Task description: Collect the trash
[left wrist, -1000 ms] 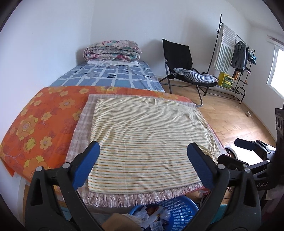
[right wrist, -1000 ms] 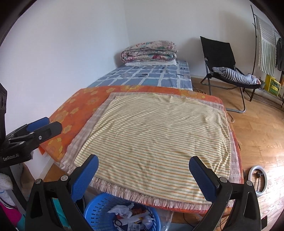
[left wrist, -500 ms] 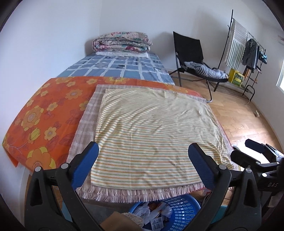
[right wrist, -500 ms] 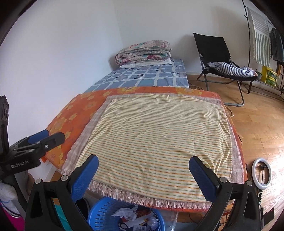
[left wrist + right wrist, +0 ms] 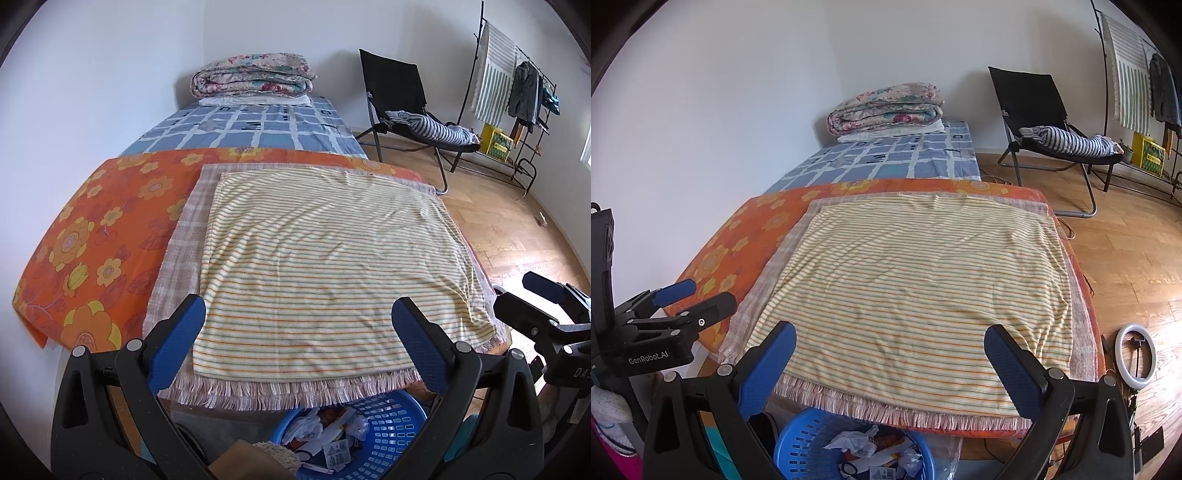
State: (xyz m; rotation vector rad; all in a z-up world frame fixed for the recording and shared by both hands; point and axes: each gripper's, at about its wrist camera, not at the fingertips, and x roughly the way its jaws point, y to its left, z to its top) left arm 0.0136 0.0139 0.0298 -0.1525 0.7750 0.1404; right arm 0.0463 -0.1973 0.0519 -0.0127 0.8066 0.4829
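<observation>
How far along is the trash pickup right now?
Looks nearly done: crumpled trash already sits in the blue basket below the bed's edge, and the striped cloth shows no litter. Nothing is in hand; the left claw and right claw are open. No remaining trash is visible.

I'm seeing soft striped cloth (image 5: 325, 266) lying over a coarser fringed weave (image 5: 177, 258) and smooth orange floral fabric (image 5: 110, 229). Blue basket (image 5: 388, 428) is showing glossy perforated plastic, holding crumpled paper trash (image 5: 325, 432). Floor (image 5: 1126, 251) is gleaming as polished wood. Both grippers' frames are looking matt black plastic, pads (image 5: 768, 365) textured blue.
</observation>
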